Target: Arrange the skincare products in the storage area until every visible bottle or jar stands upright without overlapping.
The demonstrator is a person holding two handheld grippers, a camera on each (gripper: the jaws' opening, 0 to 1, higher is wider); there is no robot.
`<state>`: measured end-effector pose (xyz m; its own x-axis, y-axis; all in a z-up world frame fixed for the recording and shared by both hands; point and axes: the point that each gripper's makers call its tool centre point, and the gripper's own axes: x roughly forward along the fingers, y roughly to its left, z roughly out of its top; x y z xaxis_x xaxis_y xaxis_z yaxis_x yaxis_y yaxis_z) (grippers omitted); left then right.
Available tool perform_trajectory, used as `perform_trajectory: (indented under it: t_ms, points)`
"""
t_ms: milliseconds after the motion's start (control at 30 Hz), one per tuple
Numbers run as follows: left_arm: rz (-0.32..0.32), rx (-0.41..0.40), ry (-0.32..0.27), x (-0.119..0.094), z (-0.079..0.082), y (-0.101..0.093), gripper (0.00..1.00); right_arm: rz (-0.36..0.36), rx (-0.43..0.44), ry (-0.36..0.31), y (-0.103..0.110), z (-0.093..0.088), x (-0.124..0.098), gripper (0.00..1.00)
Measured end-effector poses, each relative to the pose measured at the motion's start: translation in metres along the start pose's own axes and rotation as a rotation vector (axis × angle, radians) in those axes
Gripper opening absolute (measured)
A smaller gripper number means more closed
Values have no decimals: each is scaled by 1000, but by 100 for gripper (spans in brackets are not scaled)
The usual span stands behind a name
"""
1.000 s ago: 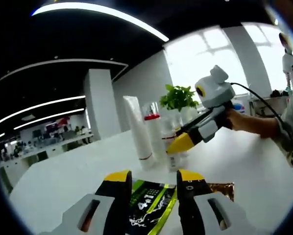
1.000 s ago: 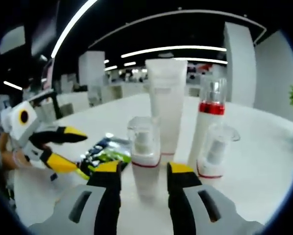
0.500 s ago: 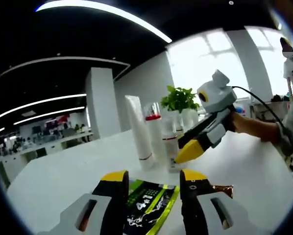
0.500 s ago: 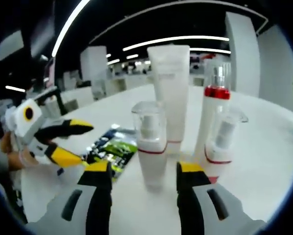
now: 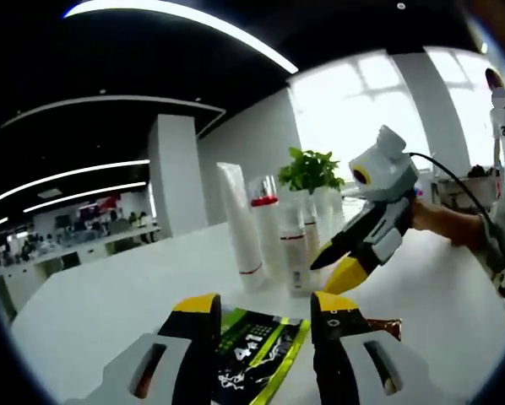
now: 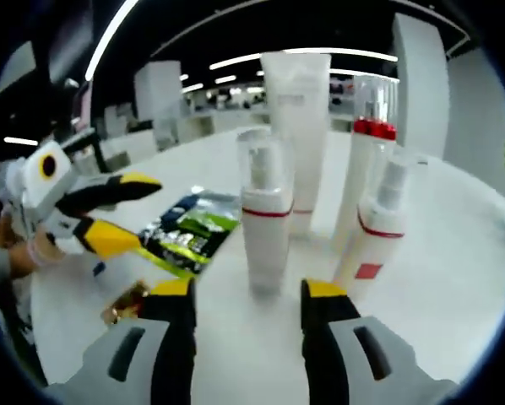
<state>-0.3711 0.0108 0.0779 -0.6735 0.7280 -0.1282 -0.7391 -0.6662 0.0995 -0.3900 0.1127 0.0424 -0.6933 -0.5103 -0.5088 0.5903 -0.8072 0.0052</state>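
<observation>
Right, I'm looking along my right gripper point(image 6: 246, 297) and its jaws stand apart with nothing between them, hovering just short of the front pump bottle point(image 6: 266, 221), which stands upright on the white table point(image 6: 421, 337). Behind it the tall white tube point(image 6: 296, 126) stands on its cap, and to the right of that the red-collared spray bottle point(image 6: 366, 169) is upright too, with a shorter pump bottle point(image 6: 379, 228) just in front of it. From here the four sit close together, and the two right-hand ones overlap in my view, so I can't tell whether they actually touch. Over on the left, my left gripper point(image 5: 263, 305) is also released, jaws spread and holding nothing, poised above the green-and-black sachet point(image 5: 257, 350), which lies flat on the table near a small gold packet point(image 5: 383, 325). My read: the bottles and the tube look done, all standing. What's left, I reckon, is the flat sachets, if they count at all, and maybe checking the spacing in that cluster.
</observation>
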Motion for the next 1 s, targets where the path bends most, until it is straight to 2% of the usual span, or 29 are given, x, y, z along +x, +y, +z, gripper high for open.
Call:
perform_trajectory:
  t_ms: [67,200,267,333,467,600,667,767,833,933,1000]
  points:
    - [-2,2,-2,-1,1,-1,43,-8,-8,-6,2,-3,-4,40]
    - [-3,8,-7,-2,3,-2,43,39,36,-4,12,-5,-7,40]
    - [-5,0,-10,-2,4,-2,43,47,41,-4,13,-5,-9,34]
    - [-9,-17,-15,-4,6,-1,43,54,44,-20,15,-2,-12,29]
    - [-15,-51,-45,-9,13,0,41,115,45,-86,25,12,-21,30]
    - [-2,-49,-81,-13,21,3,33,136,41,-131,32,22,-33,22]
    - [0,-53,-108,-17,28,4,28,124,21,-178,33,30,-40,17]
    - [-15,-65,-142,-24,38,2,21,122,3,-212,38,36,-49,17]
    - [-51,-93,-156,-27,45,-4,16,126,-19,-248,43,42,-56,16]
    - [-175,-227,-147,-38,56,-26,13,120,-47,-275,45,48,-65,15]
    - [-212,-243,-130,-48,56,-39,13,109,-65,-282,43,50,-71,11]
